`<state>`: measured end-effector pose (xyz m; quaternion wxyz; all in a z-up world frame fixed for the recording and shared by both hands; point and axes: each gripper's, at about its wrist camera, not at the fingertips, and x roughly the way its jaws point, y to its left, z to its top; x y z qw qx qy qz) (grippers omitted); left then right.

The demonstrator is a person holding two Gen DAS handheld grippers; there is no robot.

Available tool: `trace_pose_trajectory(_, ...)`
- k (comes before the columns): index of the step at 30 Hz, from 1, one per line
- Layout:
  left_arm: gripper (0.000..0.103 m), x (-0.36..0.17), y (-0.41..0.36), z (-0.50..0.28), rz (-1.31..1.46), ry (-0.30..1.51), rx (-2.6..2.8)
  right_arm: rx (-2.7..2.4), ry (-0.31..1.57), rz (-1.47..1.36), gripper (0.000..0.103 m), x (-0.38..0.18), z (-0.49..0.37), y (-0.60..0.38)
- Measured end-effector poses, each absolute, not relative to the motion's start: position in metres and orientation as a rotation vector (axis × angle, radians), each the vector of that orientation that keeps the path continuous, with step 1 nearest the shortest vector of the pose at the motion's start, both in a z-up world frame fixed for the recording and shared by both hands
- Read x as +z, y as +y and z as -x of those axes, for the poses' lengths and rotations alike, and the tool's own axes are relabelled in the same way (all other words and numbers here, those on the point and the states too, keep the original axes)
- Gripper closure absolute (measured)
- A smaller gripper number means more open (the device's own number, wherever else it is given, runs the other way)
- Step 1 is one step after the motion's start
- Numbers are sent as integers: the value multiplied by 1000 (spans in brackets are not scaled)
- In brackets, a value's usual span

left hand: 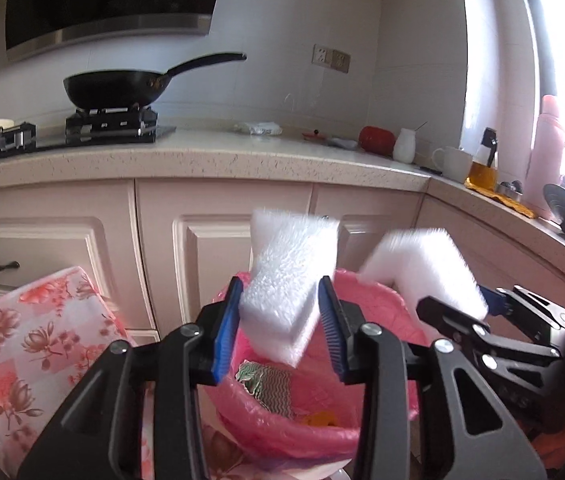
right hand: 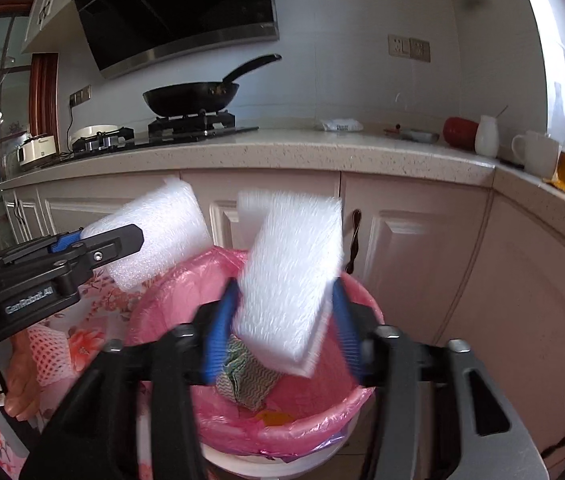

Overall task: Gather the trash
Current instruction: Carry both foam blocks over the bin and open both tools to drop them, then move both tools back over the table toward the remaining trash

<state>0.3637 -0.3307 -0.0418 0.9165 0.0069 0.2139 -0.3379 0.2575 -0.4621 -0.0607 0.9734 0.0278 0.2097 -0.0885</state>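
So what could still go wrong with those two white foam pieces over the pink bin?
1. The white foam block in the left tool sits tilted between the blue pads, which look clear of it; being light, it might tumble past the pink-lined waste bin.
2. The second white foam block in the right tool hangs over the rim side and could land on the floor.
3. Both tools crowd the same opening and might bump.

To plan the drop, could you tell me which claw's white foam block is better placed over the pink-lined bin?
Probably the right claw: its white foam block sits centred over the pink-lined bin, the left claw's nearer the rim.
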Motion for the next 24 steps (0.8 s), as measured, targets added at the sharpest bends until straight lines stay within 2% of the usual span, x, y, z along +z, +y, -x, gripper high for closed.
trace_pose_trajectory(7,41,-56,-314,-367,-10,457,-654,-201,427,-93,41,-68,-239,-467)
trace_pose_trajectory(9,29,-56,-302,-359,-13,449,-622,-199,428,-99,41,-67,-231,-463)
trace_pose_trajectory(15,9,-51,-264,-324,-23,431,-538,-167,410,-96,41,-55,-207,-432)
trace_pose_trajectory(17,5,-49,-249,-310,-23,417,-505,-152,398,-91,36,-51,-198,-418)
trace_pose_trajectory(22,5,-47,-202,-273,-14,412,-438,-99,385,-51,25,-43,-179,-365)
trace_pose_trajectory(24,5,-47,-181,-260,-8,414,-423,-67,387,-46,24,-42,-174,-343)
